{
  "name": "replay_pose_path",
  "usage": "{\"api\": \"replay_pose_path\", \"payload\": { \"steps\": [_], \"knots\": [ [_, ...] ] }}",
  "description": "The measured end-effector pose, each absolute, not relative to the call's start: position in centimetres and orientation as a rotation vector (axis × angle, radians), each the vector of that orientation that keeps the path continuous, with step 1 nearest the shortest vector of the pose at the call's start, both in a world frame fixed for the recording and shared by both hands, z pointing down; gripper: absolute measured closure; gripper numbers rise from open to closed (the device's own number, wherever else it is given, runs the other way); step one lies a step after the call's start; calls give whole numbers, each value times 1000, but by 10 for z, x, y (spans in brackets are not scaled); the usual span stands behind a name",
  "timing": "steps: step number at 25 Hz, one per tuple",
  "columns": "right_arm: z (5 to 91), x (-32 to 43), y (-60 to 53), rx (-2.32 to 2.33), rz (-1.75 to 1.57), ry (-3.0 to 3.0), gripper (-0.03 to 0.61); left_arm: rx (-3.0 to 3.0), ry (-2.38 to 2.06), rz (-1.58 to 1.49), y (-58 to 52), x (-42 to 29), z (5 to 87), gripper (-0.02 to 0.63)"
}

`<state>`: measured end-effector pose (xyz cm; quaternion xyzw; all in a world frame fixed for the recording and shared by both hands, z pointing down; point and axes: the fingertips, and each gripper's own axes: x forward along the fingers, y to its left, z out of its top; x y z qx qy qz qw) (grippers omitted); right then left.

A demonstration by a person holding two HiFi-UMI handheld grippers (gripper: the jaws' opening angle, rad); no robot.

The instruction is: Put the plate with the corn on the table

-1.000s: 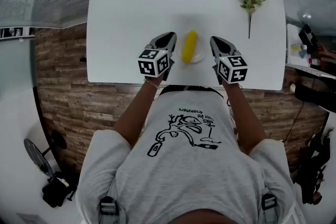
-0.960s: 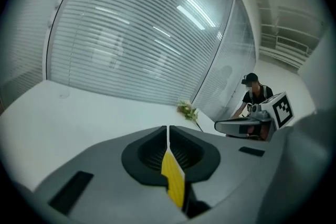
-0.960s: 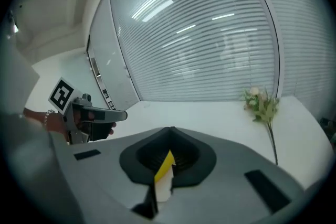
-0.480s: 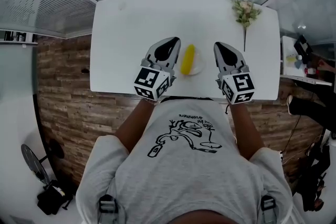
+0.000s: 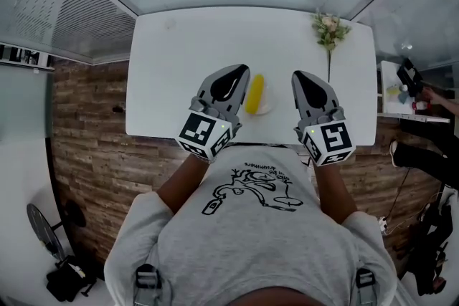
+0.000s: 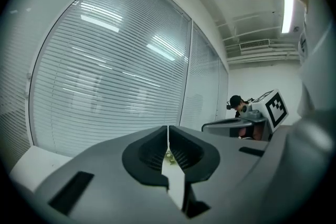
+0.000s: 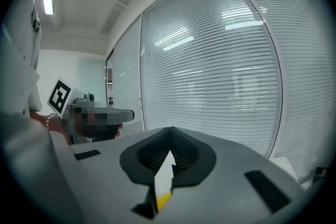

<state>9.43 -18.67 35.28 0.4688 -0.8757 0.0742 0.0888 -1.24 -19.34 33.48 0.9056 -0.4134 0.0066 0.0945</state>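
Observation:
In the head view a yellow corn cob lies on a small white plate, which rests on the white table near its front edge. My left gripper hangs just left of the plate and my right gripper a little to its right; neither touches it. Both point away from me and upward. In the left gripper view the left gripper has its jaws closed with nothing between them. The right gripper is likewise shut and empty, and a sliver of the corn shows below its jaws.
A small bunch of flowers lies at the table's far right. Window blinds run behind the table. A brick-patterned floor lies to the left, and a second person is at the far right.
Both grippers have risen toward the head camera and now look larger. The plate with the corn stays put on the table.

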Motion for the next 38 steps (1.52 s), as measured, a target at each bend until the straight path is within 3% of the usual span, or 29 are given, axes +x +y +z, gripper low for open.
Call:
{"api": "replay_pose_path", "payload": {
  "steps": [18, 38],
  "knots": [
    [273, 85, -155, 1363, 105, -2709, 572, 2780, -1220, -53, -158, -7, 268, 588],
    [263, 83, -156, 1383, 58, -2699, 572, 2785, -1230, -39, -166, -5, 263, 588]
  ]
}}
